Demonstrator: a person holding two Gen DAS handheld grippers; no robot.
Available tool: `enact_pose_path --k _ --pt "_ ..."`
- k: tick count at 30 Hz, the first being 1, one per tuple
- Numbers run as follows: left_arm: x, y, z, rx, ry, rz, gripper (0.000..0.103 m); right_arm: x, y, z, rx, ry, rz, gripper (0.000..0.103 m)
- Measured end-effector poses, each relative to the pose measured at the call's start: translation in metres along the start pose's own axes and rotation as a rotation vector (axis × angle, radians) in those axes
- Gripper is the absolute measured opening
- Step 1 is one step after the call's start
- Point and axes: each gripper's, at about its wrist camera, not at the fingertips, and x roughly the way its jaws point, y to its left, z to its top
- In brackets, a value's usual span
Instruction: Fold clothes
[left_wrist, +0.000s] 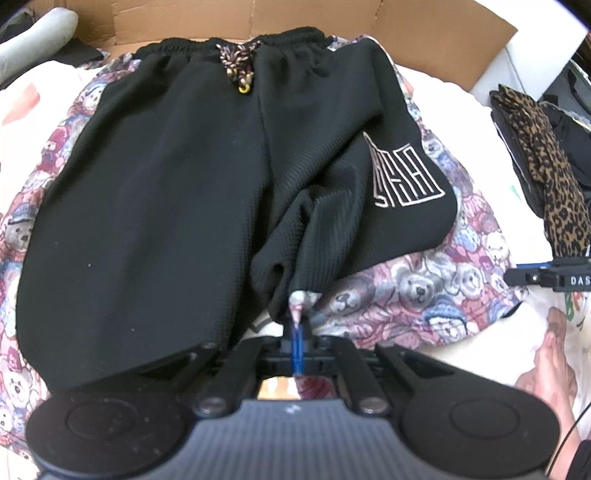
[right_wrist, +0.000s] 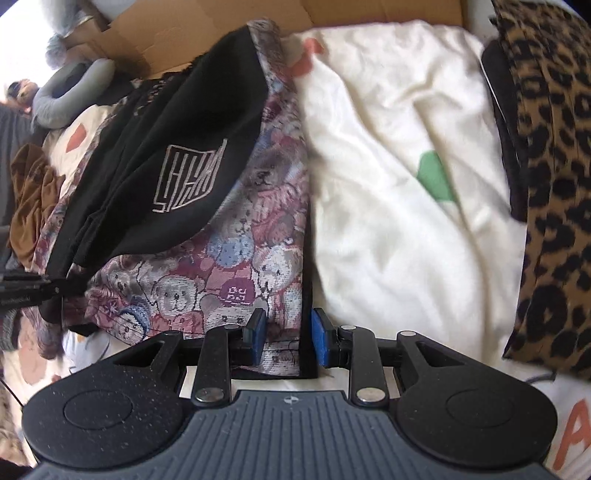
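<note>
1. Gripping with my left gripper, I have the blue pads pressed fully together on a pinched corner of the teddy-bear print fabric, right at the lower hem of the black shorts.
2. Those black shorts lie flat on the bear fabric, waistband and braided drawstring toward the cardboard box at the far end, with a white line logo on the leg nearer my right side.
3. My right gripper has its blue pads part-way apart, straddling the dark-bound edge of the bear fabric; I cannot tell whether the pads press on it.
4. Right of that edge spreads a cream blanket with a green patch.
5. Farther right, a leopard-print garment lies on something black.
6. A bare foot shows at the right edge of the left wrist view.
</note>
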Motion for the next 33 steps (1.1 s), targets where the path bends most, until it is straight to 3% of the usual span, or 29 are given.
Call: enact_pose_path --k 5,7,11,20,28,33 --pt "0.001 0.002 -0.002 0.000 0.009 -0.004 0.001 0.003 -0.013 0.002 0.116 0.040 0.041 0.030" --pt "0.002 0.003 -0.003 -0.005 0.012 -0.007 0.001 0.004 -0.013 0.003 0.115 0.057 0.045 0.017" --pt "0.003 0.004 -0.003 -0.003 0.017 -0.018 0.001 0.006 -0.009 0.003 0.110 0.074 0.058 0.006" --pt "0.001 0.002 -0.009 -0.004 0.019 -0.080 0.002 -0.018 0.005 0.011 0.013 0.041 0.021 0.004" --pt "-0.001 -0.006 -0.008 0.015 0.015 -0.160 0.002 -0.034 -0.002 0.017 -0.017 0.011 -0.069 0.004" --pt "-0.002 -0.005 -0.008 0.021 0.018 -0.190 0.010 -0.024 -0.008 0.015 -0.026 0.010 -0.121 0.004"
